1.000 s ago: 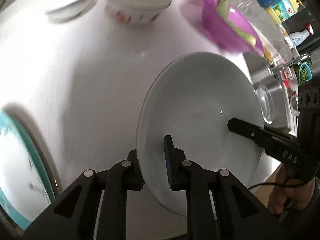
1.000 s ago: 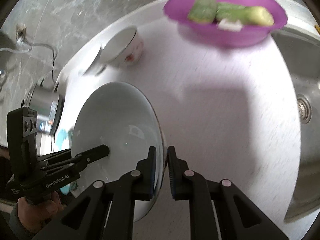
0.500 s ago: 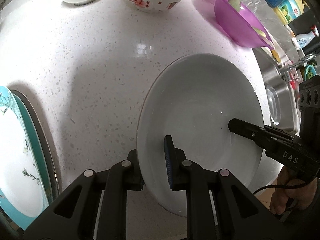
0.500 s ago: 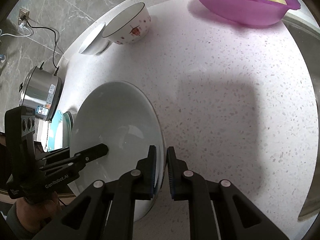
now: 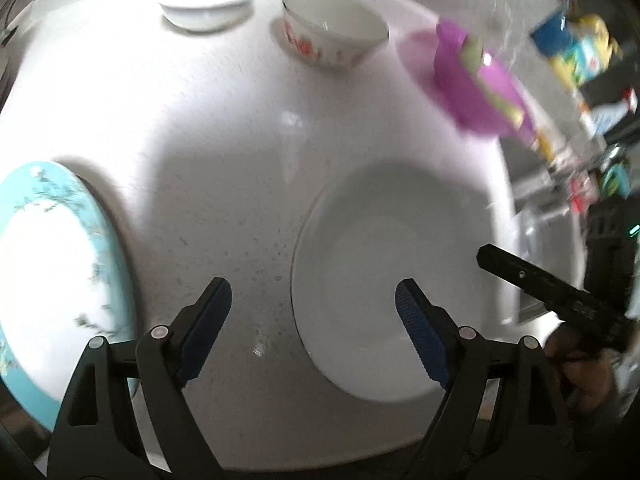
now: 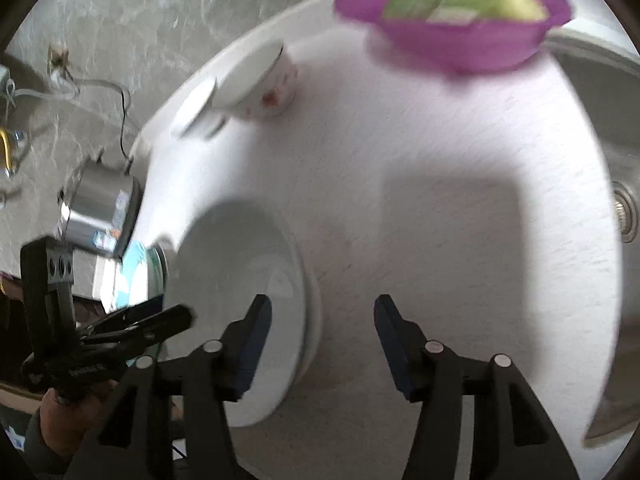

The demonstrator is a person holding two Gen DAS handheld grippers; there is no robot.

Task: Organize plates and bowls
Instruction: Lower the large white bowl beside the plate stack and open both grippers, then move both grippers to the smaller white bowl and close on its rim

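A deep white plate point(image 5: 384, 280), round and smooth with a glossy glaze, is seen lying flat on the white speckled countertop point(image 5: 200, 160), near its front edge. It is touched by nothing. The left gripper point(image 5: 312, 308) is held above the plate's left rim with its jaws opening; the rim lies below the gap, but the blue ribbed pads point(image 5: 420, 336) do not press on it. The right gripper point(image 6: 320, 332) is held over the plate's right rim, and its jaws are opening too, one finger above the plate and the other above the bare countertop, with no contact to be seen.

To the left of the white plate, a flat plate with a turquoise border point(image 5: 60, 280) and a branch pattern is placed at the counter's edge. At the back of the countertop a small plain white bowl point(image 5: 208, 0) is found, and just beside it a white bowl with red flowers point(image 5: 332, 36). Further right a purple plastic bowl point(image 6: 452, 20) with green vegetable pieces is standing. A metal sink point(image 6: 600, 92) is seen at the right, and a shiny steel pot point(image 6: 100, 204) at the far left.
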